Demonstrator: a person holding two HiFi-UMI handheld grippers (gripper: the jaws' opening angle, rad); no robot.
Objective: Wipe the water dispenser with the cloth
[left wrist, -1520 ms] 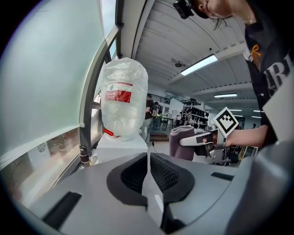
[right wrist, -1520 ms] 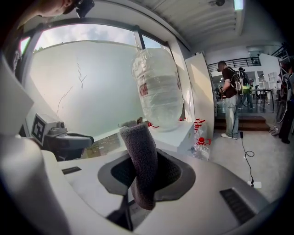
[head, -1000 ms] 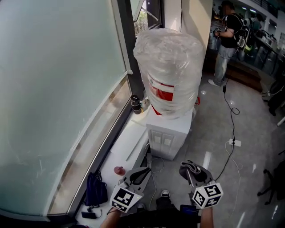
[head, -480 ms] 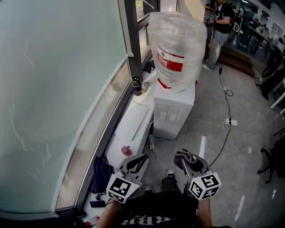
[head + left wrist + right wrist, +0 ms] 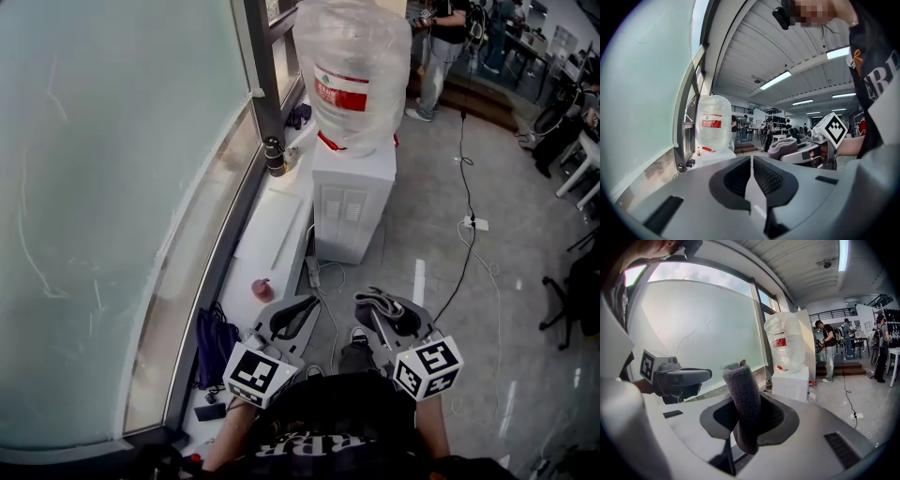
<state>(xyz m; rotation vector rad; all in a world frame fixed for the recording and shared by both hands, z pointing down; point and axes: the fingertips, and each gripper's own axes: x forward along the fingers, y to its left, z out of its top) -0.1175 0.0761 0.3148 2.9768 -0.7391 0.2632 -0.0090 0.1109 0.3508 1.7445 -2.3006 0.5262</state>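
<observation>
The white water dispenser point(image 5: 352, 202) stands by the window, well ahead of both grippers, with a plastic-wrapped bottle point(image 5: 352, 66) on top. It also shows in the left gripper view as the dispenser point(image 5: 717, 157) and in the right gripper view as the dispenser point(image 5: 791, 380). My right gripper point(image 5: 380, 314) is shut on a folded grey cloth point(image 5: 743, 404), also seen as the cloth point(image 5: 382, 305). My left gripper point(image 5: 292, 317) is shut with nothing between its jaws, held level with the right one near my body.
A frosted window point(image 5: 103, 178) and white sill point(image 5: 272, 234) run along the left. A dark flask point(image 5: 273, 157) stands on the sill; a dark bag point(image 5: 214, 347) and a pink object point(image 5: 262, 289) lie below. A cable and power strip point(image 5: 469, 223) cross the floor. A person point(image 5: 436, 47) stands behind.
The view has pulled back, so the dispenser sits farther and higher in the head view. Both grippers stay near my body, the right still holding the cloth.
</observation>
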